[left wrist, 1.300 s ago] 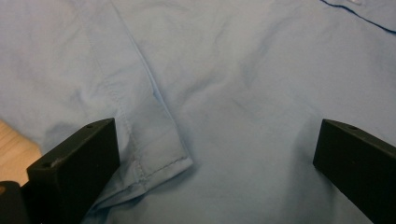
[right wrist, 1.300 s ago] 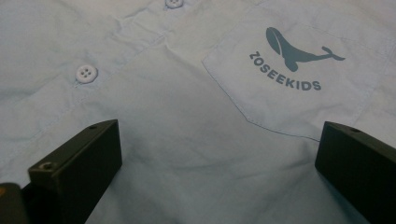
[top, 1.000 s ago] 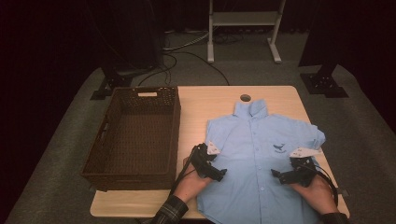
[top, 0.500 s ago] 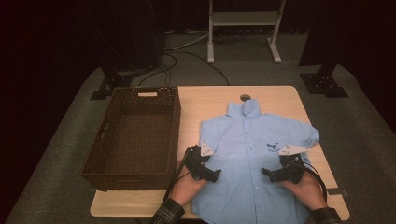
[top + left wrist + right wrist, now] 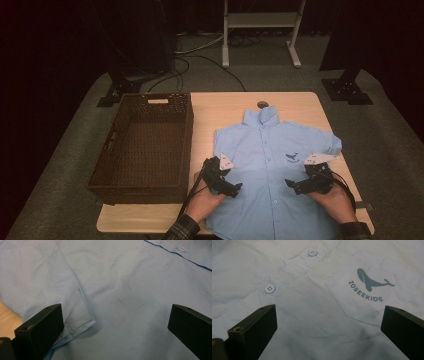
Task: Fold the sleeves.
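Both tools, left tool [image 5: 235, 188] and right tool [image 5: 291, 184], hover spread wide over the blue shirt [image 5: 272, 165]; I'd pinch a single fabric layer near each side seam, evenly.

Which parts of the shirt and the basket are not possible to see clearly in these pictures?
- Shirt hem: high view, cut off by the bottom edge and covered by the hands.
- Basket near inner wall: high view, hidden by its own rim.
- Chest logo lettering: high view, too small; readable in the right gripper view.
- Table under the shirt: covered by cloth.
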### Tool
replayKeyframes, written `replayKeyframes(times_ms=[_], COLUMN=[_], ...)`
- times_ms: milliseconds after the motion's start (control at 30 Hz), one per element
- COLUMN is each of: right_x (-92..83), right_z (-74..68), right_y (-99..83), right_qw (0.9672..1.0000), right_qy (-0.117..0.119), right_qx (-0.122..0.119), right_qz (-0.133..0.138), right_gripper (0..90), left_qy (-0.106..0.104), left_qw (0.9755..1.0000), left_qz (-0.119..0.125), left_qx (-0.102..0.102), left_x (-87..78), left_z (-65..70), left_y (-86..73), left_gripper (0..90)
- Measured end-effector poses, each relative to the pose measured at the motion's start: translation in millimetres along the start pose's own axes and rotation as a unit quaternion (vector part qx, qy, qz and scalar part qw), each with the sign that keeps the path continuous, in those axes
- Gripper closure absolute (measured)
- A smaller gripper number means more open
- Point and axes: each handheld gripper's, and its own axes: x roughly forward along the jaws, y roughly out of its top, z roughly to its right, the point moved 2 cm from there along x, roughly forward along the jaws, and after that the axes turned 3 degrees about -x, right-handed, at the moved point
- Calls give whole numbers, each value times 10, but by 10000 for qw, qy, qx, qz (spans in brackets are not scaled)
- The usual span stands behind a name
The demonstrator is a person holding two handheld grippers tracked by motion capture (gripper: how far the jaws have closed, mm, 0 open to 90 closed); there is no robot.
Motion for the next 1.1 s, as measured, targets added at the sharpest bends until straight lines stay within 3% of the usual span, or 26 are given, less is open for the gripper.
replayKeyframes(times_ms=[700,1100], right_x=[-32,-73], right_z=[190,359], right_y=[165,299], right_qw=[10000,9994], right_qy=[-9,11], right_qx=[79,217], right_qz=[33,259], right_gripper=[0,0], left_qy=[-100,-111], left_qw=[9999,9999], left_qz=[7,5], left_qx=[-25,-14], left_x=[53,52], left_z=[-5,-8], left_y=[-50,-50], left_gripper=[0,0])
